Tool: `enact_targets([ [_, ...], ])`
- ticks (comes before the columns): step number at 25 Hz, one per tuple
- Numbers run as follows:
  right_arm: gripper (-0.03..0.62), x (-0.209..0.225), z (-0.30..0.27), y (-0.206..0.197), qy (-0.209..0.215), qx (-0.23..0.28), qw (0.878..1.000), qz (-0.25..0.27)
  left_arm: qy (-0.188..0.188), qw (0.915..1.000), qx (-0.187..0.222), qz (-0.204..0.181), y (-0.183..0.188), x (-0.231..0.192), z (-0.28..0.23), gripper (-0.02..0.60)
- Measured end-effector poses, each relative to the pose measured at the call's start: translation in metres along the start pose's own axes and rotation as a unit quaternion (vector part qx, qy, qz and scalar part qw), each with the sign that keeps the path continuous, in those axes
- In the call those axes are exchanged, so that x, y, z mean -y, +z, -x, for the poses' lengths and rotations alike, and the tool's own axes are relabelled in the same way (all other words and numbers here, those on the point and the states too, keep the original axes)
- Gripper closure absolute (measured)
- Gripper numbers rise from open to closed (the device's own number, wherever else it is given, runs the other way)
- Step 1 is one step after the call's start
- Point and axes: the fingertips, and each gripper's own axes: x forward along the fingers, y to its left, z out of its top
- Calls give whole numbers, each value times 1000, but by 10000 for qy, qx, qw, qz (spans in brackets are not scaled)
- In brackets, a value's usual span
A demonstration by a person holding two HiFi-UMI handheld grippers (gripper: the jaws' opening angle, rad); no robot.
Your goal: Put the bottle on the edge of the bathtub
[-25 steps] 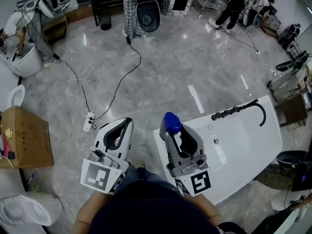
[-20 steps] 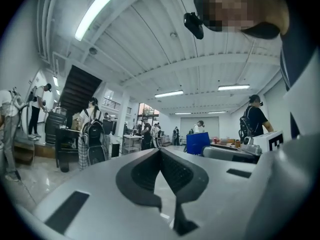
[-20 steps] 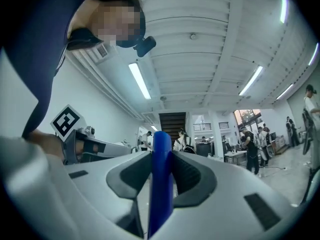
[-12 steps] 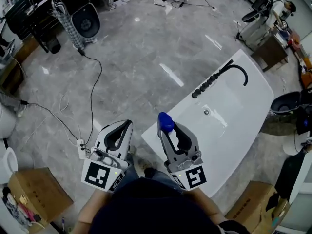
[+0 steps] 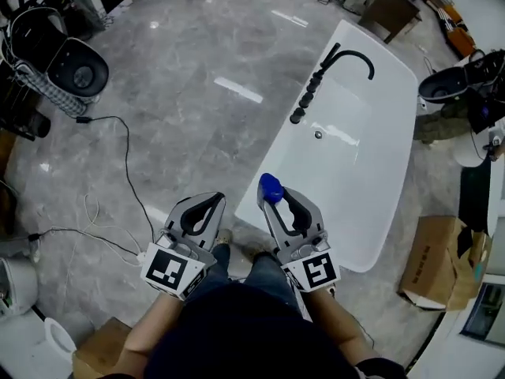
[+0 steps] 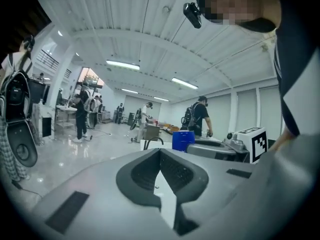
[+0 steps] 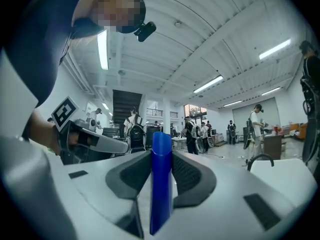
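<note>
A blue bottle [image 5: 271,188] stands up between the jaws of my right gripper [image 5: 273,201], which is shut on it. In the right gripper view the bottle [image 7: 161,194] fills the gap between the dark pads [image 7: 186,176]. It hangs over the near end of the white bathtub [image 5: 390,188], whose black faucet [image 5: 349,54] is at the far end. My left gripper [image 5: 210,202] is beside it over the grey floor, its fingertips together with nothing in them. The left gripper view shows the bottle [image 6: 183,140] off to the right.
A cardboard box [image 5: 438,263] lies right of the tub, and a black basin [image 5: 454,85] sits beyond it. A black cable [image 5: 126,164] snakes over the floor at left, near a round black fan [image 5: 75,69]. Several people stand far off in the hall.
Both grippers have sunk and swung round, so the bathtub now lies ahead and to the right, lengthwise. The bottle has stayed in the right gripper. The left jaws look the same.
</note>
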Motion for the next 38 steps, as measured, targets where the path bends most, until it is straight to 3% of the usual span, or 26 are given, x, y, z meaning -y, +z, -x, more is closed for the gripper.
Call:
enact_targets([
  [8,451,23,2,-52,-864,-414,9954,87,-1052,9935,-442,26,-41,0,-39,558],
  [13,451,32,11,-96,-1125,-913,9891,-264,-1281,9890,-738,51,-73,3,-53,558],
  [18,453,39,4,-136,-1120,-1157,9863,-352,-1448,9834,-1091,23,-115,0,-72,558],
  [25,454,46,-4,-191,-1003,-1451,9825,-603,-1388,9832,-1111,420,-144,-13,-99,558],
  [34,454,47,0,-264,-855,-2092,9725,-560,-1117,9851,-1259,339,-181,-29,-108,558],
  [38,456,53,0,-286,-780,-2288,9685,-593,-1115,9819,-1519,165,-203,-27,-114,558],
])
